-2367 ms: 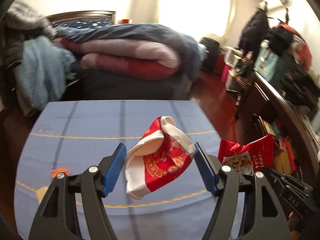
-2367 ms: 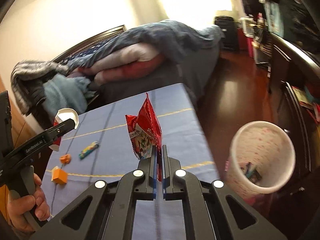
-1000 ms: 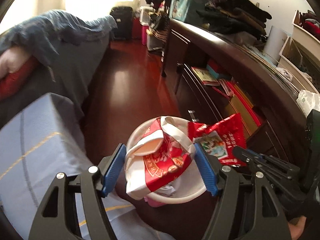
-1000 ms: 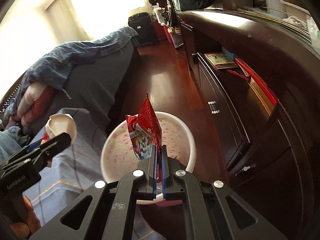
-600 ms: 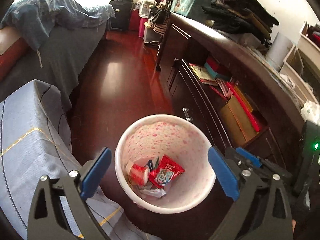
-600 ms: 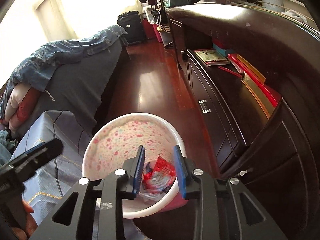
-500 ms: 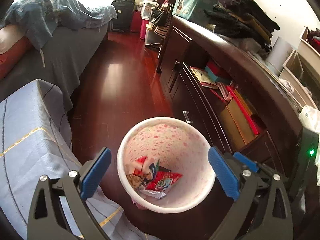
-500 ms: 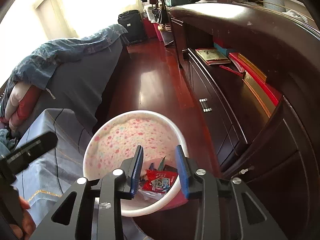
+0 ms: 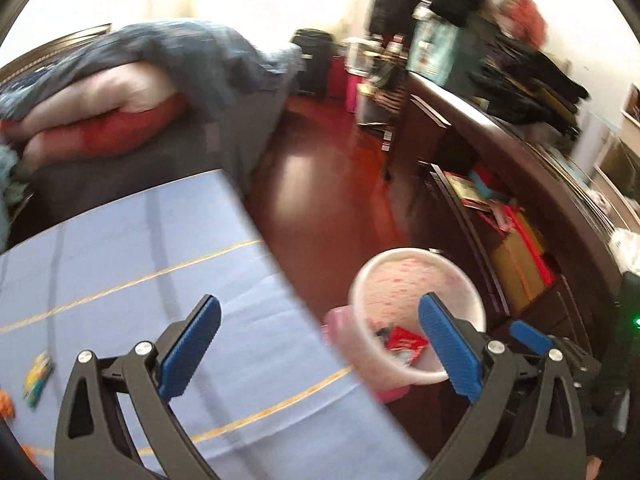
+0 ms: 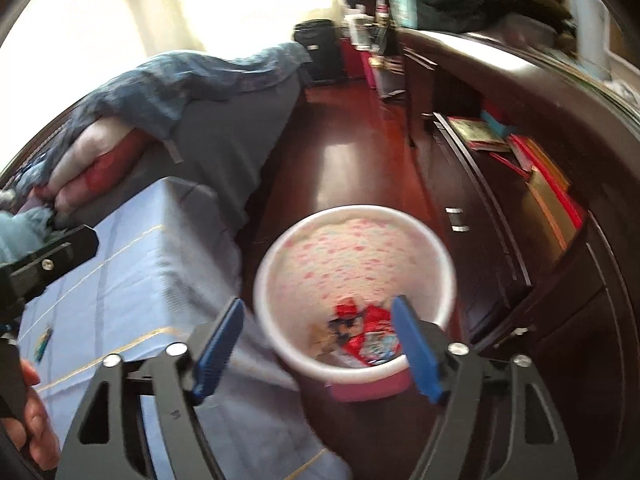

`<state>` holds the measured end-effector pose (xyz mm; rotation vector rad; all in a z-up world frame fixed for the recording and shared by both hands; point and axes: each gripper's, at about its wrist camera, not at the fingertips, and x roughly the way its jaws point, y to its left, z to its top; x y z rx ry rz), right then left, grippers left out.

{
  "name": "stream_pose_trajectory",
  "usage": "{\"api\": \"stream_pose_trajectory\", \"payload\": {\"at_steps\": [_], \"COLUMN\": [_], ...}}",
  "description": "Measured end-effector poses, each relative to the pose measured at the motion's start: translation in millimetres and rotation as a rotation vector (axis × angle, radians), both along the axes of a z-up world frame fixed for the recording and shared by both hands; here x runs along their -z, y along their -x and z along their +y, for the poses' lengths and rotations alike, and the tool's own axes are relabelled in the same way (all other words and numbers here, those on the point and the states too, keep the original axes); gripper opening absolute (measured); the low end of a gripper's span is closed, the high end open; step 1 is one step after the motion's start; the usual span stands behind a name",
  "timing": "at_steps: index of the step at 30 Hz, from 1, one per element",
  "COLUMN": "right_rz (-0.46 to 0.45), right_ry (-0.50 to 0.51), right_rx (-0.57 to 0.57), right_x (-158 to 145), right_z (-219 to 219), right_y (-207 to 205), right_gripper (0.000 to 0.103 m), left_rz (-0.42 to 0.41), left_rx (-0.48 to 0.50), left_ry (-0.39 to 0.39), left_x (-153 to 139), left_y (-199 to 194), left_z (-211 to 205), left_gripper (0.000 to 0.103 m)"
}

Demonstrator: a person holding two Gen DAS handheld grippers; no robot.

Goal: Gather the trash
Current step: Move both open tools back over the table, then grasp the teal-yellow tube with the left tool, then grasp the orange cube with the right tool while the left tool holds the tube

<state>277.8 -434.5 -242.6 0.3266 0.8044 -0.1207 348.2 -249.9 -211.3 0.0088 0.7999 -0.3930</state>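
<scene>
Ahead of both sets of fingers, beyond the table, a bed [image 9: 160,92] piled with blue, pink and red bedding fills the far side of the room, blurred in both views. Under and ahead of the left gripper [image 9: 318,348] lies the table's blue cloth [image 9: 132,264] with thin yellow lines; its edge runs diagonally between the 2 blue pads. To the right of the fingers a dark wooden cabinet [image 10: 560,168] holds books and red boxes on an open shelf. The white wastebasket [image 10: 356,224] with pink specks stands on the dark red floor just beside the table edge; in the left wrist view its rim sits behind the right-hand pad, and in the right wrist view it lies between the pads of the right gripper [image 10: 316,344]. Red snack wrappers [image 10: 368,340] and other scraps lie at its bottom. A small colourful wrapper [image 9: 38,376] rests on the cloth, left of the left-hand pad. The left gripper's jaws stand wide and empty. The right gripper's jaws are opening, gripping nothing.
</scene>
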Motion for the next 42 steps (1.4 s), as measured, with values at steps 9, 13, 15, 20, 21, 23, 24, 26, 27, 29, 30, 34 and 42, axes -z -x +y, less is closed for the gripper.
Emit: {"api": "stream_pose_trajectory", "payload": {"at_steps": [9, 13, 15, 20, 21, 23, 24, 26, 27, 29, 30, 34, 42], "right_rz": [-0.046, -0.048, -0.045, -0.050, -0.052, -0.055, -0.056, -0.058, -0.060, -0.061, -0.061, -0.060, -0.061], "right_ry": [0.005, 0.004, 0.002, 0.007, 0.009, 0.012, 0.012, 0.013, 0.011, 0.005, 0.004, 0.003, 0.003], "right_rx": [-0.245, -0.315, -0.339, -0.371, -0.379, -0.390, -0.394, -0.401, -0.404, -0.411, -0.412, -0.426, -0.466], "right_x": [-28.4, -31.7, -32.8, -37.8, -38.9, -41.4, -41.8, -43.6, -44.6, -46.0, -46.3, -47.4, -49.0], "right_z": [95.5, 125.9, 136.9, 153.0, 155.3, 158.8, 159.2, 162.1, 163.0, 165.2, 165.8, 171.8, 193.5], "right_y": [9.9, 10.9, 10.6, 12.2, 11.5, 10.6, 10.1, 8.5, 7.4, 5.0, 4.4, 1.7, 5.3], "right_gripper": [0.088, 0.088, 0.088, 0.088, 0.088, 0.088, 0.088, 0.088, 0.088, 0.088, 0.088, 0.088, 0.088], "left_rz": [0.029, 0.083, 0.109, 0.165, 0.165, 0.170, 0.175, 0.180, 0.188, 0.183, 0.183, 0.171, 0.154], "left_rx": [-0.416, -0.620, -0.672, -0.762, -0.774, -0.798, -0.802, -0.813, -0.819, -0.833, -0.839, -0.846, -0.781], "left_ry": [-0.078, -0.067, -0.054, -0.044, -0.043, -0.052, -0.048, -0.062, -0.066, -0.077, -0.086, -0.088, -0.031], "left_x": [12.5, 26.5, 32.6, 49.7, 52.1, 55.6, 57.7, 62.1, 64.8, 68.4, 69.3, 69.3, 63.5], "left_y": [23.4, 23.5, 19.6, 2.6, 0.2, -7.3, -10.9, -19.4, -21.1, -24.0, -24.7, -21.2, -6.0], "left_z": [141.6, 196.3, 212.5, 234.0, 234.3, 231.5, 232.9, 231.2, 230.6, 229.7, 230.0, 230.2, 237.7], "left_gripper": [0.099, 0.099, 0.099, 0.099, 0.099, 0.099, 0.099, 0.099, 0.099, 0.099, 0.099, 0.093, 0.082]}}
